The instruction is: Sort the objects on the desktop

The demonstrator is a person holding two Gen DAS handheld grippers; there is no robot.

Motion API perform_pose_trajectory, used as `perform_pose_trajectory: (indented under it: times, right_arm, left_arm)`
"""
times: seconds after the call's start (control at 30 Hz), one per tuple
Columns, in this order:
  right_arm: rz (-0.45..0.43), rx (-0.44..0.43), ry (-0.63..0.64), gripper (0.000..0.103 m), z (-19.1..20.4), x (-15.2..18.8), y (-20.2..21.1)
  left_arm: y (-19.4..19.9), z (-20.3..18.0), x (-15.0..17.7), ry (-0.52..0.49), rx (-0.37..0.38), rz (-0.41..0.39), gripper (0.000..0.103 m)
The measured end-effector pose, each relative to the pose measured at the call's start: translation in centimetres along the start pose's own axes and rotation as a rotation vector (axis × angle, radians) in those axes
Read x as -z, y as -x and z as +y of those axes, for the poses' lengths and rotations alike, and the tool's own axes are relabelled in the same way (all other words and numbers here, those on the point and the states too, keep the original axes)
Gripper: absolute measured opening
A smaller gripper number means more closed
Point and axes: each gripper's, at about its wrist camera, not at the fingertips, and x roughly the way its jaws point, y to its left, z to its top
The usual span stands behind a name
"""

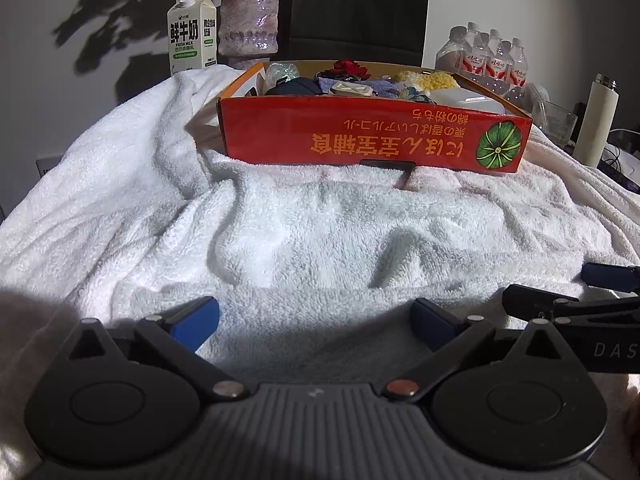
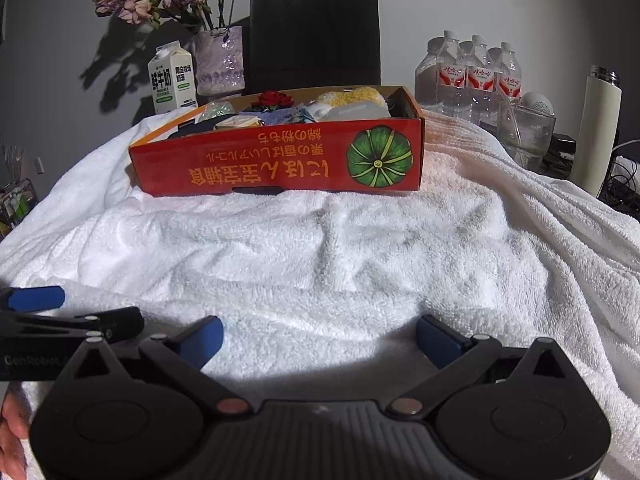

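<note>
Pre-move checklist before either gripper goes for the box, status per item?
1. Left gripper open and holding nothing: ok.
2. Right gripper open and holding nothing: ok.
3. Red cardboard box sits upright on the white towel, open top towards the cameras: ok.
4. Towel between grippers and box free of loose items: ok.
5. Flat footing under the box: not ok, the towel is bunched and wrinkled.
6. Which item in the box can be gripped cleanly: cannot tell, the front wall hides most of the contents.
</note>
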Motion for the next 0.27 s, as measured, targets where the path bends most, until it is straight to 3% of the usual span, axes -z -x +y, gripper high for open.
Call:
perform_pose_trajectory:
  times: [0.27]
  right_arm:
    - [0.0,0.0,0.0,0.103,0.01,0.0,-0.02]
  left_arm:
    - [0.0,-0.07,0.02,0.002,0.0,0.0,0.103]
